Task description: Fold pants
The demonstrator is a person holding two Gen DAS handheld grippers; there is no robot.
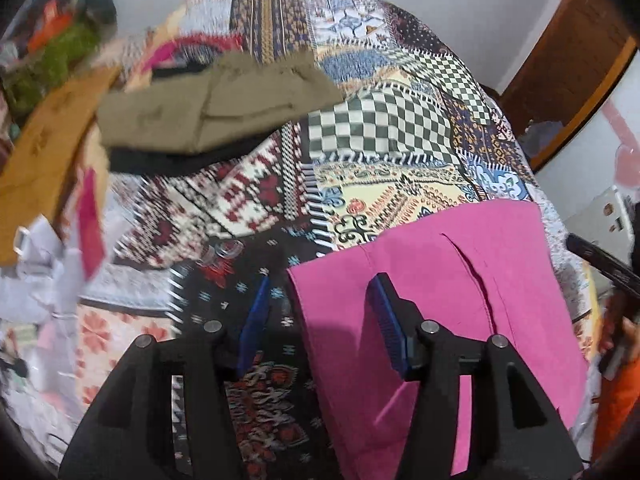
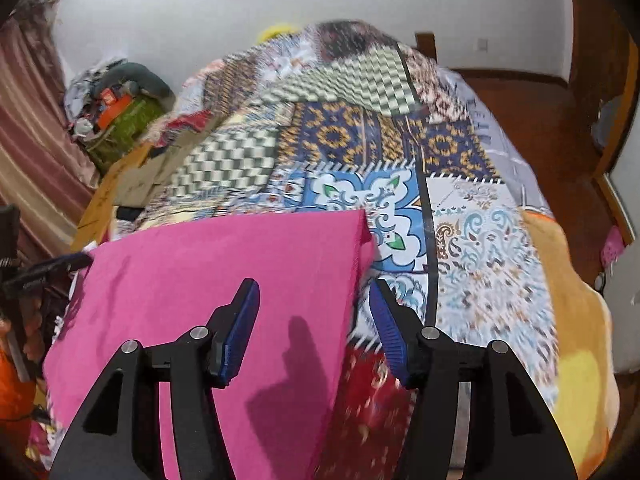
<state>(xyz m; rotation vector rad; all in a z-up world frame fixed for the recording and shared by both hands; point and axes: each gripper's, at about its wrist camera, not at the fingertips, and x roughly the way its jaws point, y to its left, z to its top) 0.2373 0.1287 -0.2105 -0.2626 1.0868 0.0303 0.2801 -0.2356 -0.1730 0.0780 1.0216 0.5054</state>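
Note:
Bright pink pants lie folded flat on a patchwork bedspread. In the left wrist view my left gripper hovers over the pants' left edge. One blue pad is above the bedspread and the other is above the pink cloth; the jaws stand apart with nothing pressed between them. In the right wrist view the pink pants fill the lower left. My right gripper straddles their right edge, open, with its shadow falling on the cloth.
A folded khaki garment rests on a black one at the bed's far left, beside an orange-brown cloth. A clutter pile sits by the curtain. An orange blanket hangs over the bed's right side above the wooden floor.

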